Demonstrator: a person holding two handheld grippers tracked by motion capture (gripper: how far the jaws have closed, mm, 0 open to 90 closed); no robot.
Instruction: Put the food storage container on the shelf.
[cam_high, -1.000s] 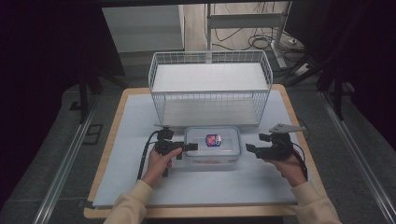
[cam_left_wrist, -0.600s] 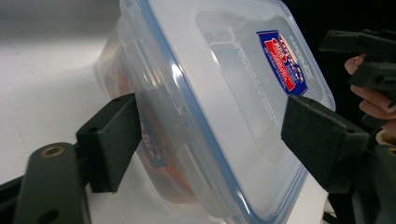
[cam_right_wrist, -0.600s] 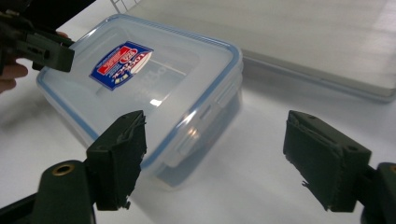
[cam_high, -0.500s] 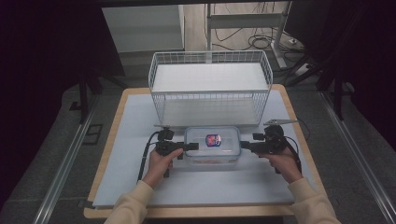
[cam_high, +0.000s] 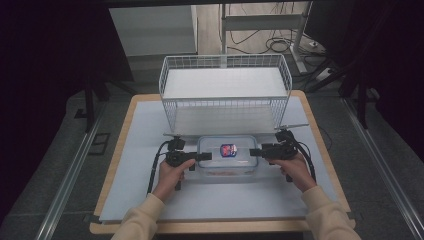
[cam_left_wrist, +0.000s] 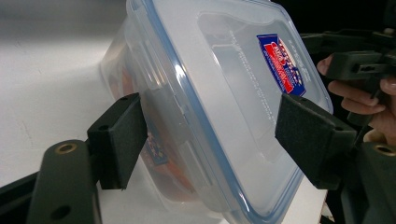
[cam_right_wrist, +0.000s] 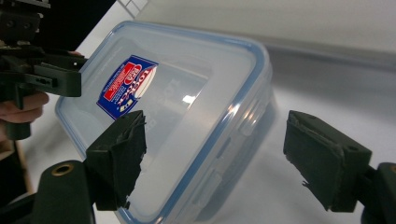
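Note:
A clear plastic container with a blue-rimmed lid and a red-and-blue label sits on the white mat, in front of the basket. My left gripper is at its left end, and in the left gripper view the open jaws straddle the lid's side latch on the container. My right gripper is at the right end. Its open jaws straddle the lid edge of the container. Something orange lies inside the container.
A white wire basket stands just behind the container, at the back of the wooden table. Cables trail from both grippers. Each gripper view shows the other gripper beyond the container: the right one and the left one.
My right gripper has moved left and come down to the container's right end, with its jaws now around the lid edge. The left gripper has stayed at the left end.

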